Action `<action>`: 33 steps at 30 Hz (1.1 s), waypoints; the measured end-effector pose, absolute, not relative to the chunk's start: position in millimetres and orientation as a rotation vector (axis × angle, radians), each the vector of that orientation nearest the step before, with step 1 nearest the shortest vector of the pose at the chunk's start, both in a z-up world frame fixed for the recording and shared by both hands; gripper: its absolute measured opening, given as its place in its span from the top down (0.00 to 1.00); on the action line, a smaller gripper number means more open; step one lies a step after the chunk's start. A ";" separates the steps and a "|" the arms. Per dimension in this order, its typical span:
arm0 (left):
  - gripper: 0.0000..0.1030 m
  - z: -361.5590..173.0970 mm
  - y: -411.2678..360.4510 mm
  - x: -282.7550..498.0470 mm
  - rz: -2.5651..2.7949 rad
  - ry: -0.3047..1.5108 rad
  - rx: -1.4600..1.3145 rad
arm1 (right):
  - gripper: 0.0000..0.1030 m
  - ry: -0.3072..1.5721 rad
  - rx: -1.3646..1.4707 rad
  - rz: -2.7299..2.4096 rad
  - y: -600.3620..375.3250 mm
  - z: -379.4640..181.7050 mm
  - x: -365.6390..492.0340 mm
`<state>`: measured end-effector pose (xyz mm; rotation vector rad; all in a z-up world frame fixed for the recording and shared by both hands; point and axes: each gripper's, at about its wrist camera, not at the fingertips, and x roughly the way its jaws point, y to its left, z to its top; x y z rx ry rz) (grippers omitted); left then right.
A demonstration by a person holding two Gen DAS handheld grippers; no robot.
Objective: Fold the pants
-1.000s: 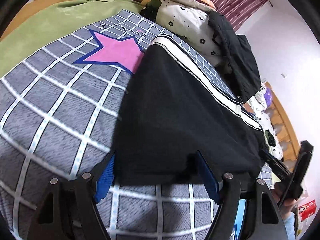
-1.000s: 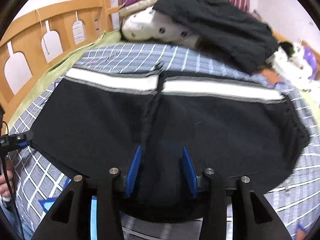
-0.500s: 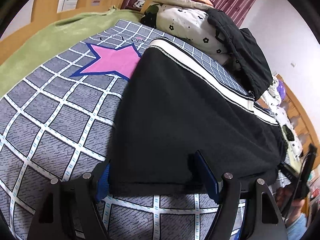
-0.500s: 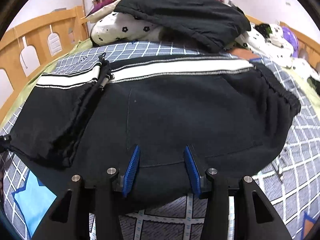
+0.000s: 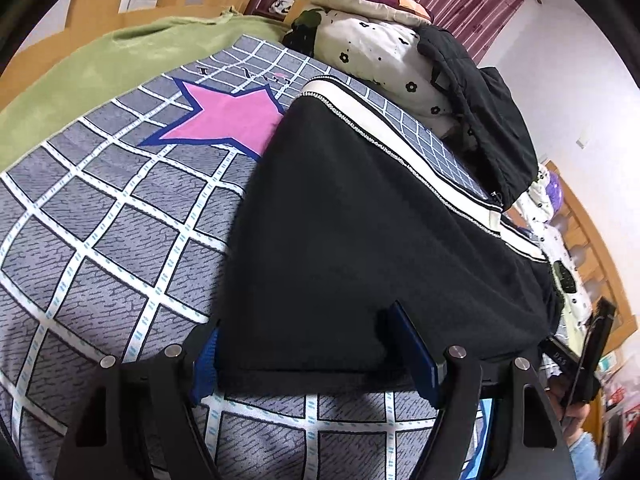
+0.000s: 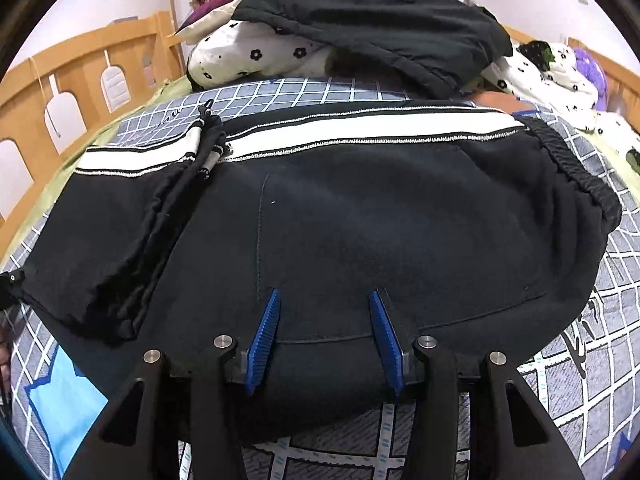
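Black pants (image 6: pixel 360 216) with a white side stripe (image 6: pixel 360 128) lie folded on the grey checked bed sheet; in the left wrist view the pants (image 5: pixel 360 240) fill the middle. My left gripper (image 5: pixel 308 344) is open, its blue pads on either side of the near folded edge. My right gripper (image 6: pixel 324 320) is open over the black fabric near its front hem. A drawstring cuff (image 6: pixel 208 132) lies bunched at the left of the stripe. The right gripper's body (image 5: pixel 588 356) shows at the far right in the left wrist view.
A flowered white pillow (image 6: pixel 256 56) and a black jacket (image 6: pixel 372 16) are piled at the head of the bed. A wooden bed rail (image 6: pixel 60 80) runs along the left. A green blanket (image 5: pixel 100 68) lies beyond the pink star print (image 5: pixel 228 120).
The right side of the pants has been folded over and laid down, and the right view has steadied above it. The left gripper has barely shifted at the folded edge.
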<state>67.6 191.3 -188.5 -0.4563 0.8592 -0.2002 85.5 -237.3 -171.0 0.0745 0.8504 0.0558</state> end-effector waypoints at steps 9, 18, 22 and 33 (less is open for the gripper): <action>0.31 -189.5 192.1 69.2 -0.209 0.840 -0.472 | 0.50 0.842 0.094 0.075 -238.3 -171.7 84.7; 0.76 -193.5 215.2 62.6 -0.185 0.823 -0.619 | 0.38 0.802 0.128 0.084 -238.6 -162.4 81.8; 0.83 -175.7 204.2 58.7 -0.163 0.808 -0.536 | 0.45 0.834 0.150 0.095 -245.5 -162.0 84.5; 0.85 -64.5 116.5 61.0 -0.221 0.624 -0.351 | 0.45 0.783 -0.004 0.078 -281.1 -120.6 70.5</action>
